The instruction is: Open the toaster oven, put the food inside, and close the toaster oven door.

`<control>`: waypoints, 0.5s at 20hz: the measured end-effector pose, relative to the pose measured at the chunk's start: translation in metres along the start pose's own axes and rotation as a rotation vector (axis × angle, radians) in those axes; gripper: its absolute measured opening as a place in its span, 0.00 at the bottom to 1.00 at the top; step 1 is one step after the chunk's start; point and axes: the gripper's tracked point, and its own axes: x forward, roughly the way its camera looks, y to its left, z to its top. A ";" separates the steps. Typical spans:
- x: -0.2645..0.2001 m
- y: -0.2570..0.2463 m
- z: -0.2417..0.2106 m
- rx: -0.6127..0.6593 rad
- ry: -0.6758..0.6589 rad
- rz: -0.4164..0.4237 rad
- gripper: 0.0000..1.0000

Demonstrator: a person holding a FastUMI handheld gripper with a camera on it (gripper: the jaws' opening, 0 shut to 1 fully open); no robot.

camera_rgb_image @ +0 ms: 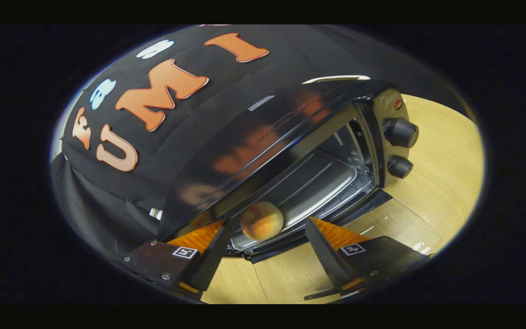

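The black toaster oven [290,151] stands on the pale wood-grain bench [441,183] with its glass door [381,214] folded down, exposing the cavity for loading. A grey ribbed metal tray [318,187] sits inside the cavity to carry the food. The round golden-brown bun [261,220] lies on the near end of that tray, just inside the opening, so placement appears complete.

The gripper [267,256] is held ahead of the opening with its fingers [324,256] spread wide apart and clamped on nothing. The bun lies just beyond the fingertips, nearer one finger than the other, and appears clear of both. The two black control knobs [400,148] occupy the front panel beside the cavity. Remaining step, by judgement: close the door.
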 end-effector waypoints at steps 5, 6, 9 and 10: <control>-0.038 -0.018 -0.006 -0.136 -0.033 -0.048 0.98; -0.046 -0.022 -0.009 -0.169 -0.036 -0.057 0.98; -0.070 -0.033 -0.025 -0.263 -0.032 -0.088 0.99; -0.079 -0.037 -0.031 -0.291 -0.034 -0.099 0.99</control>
